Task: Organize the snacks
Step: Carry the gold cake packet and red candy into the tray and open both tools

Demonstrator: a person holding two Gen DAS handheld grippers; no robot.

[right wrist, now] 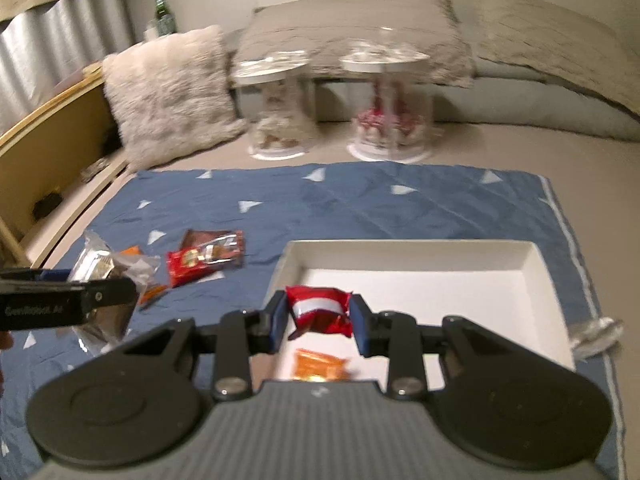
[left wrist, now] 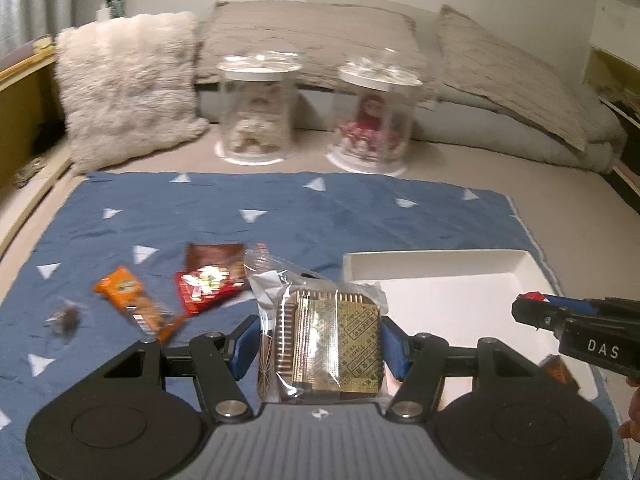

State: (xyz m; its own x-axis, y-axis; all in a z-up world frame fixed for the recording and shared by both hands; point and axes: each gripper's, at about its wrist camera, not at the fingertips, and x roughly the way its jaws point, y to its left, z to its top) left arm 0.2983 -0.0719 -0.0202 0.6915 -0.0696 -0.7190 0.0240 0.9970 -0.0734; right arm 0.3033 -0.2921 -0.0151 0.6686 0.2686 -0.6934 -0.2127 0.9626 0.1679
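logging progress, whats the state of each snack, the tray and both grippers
left hand-held gripper: shut on clear-wrapped cracker pack
right hand-held gripper: shut on red packet
white tray: holds one orange packet
orange bar, red pouch: on blue cloth

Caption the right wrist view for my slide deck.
Right claw grips a red snack packet above the white tray.

A fluffy pillow (left wrist: 128, 92) sits beside two clear doll jars (left wrist: 258, 110).
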